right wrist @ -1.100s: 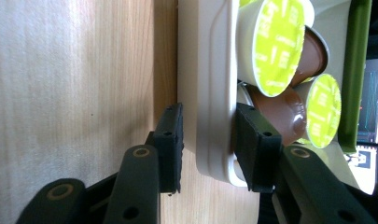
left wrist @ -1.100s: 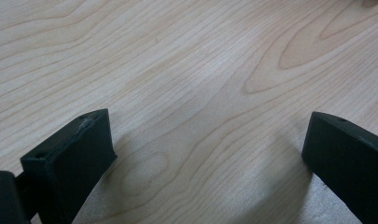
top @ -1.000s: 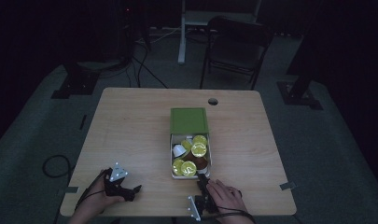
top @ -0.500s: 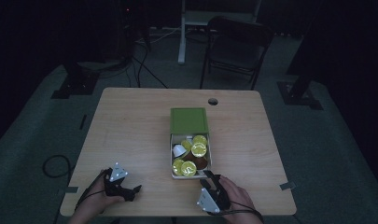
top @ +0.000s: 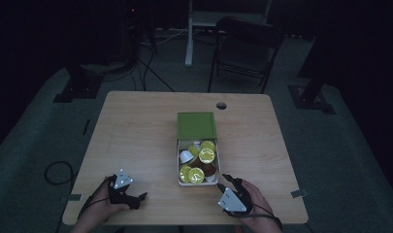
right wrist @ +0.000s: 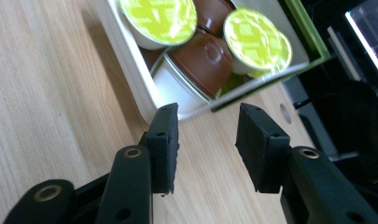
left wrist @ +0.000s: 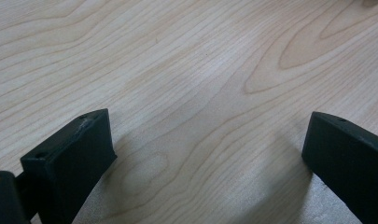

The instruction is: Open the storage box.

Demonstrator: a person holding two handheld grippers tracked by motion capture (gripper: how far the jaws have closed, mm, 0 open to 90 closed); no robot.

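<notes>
Dim light is falling on a pale wood-grain rectangular table (top: 136,141) with a round cable hole (top: 221,105), standing on grey carpeted floor (top: 34,145). A dark folding chair (top: 245,53) and a white metal post (top: 188,34) are standing beyond it against darkness.

Left hand-held gripper (top: 136,198) jaws spread wide, right hand-held gripper (top: 226,180) parted

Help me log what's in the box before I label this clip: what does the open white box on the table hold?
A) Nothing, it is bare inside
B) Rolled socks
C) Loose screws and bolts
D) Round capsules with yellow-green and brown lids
D: the white box holds round capsules, several with yellow-green lids and some brown, as the right gripper view shows close up just beyond the right gripper.
</notes>
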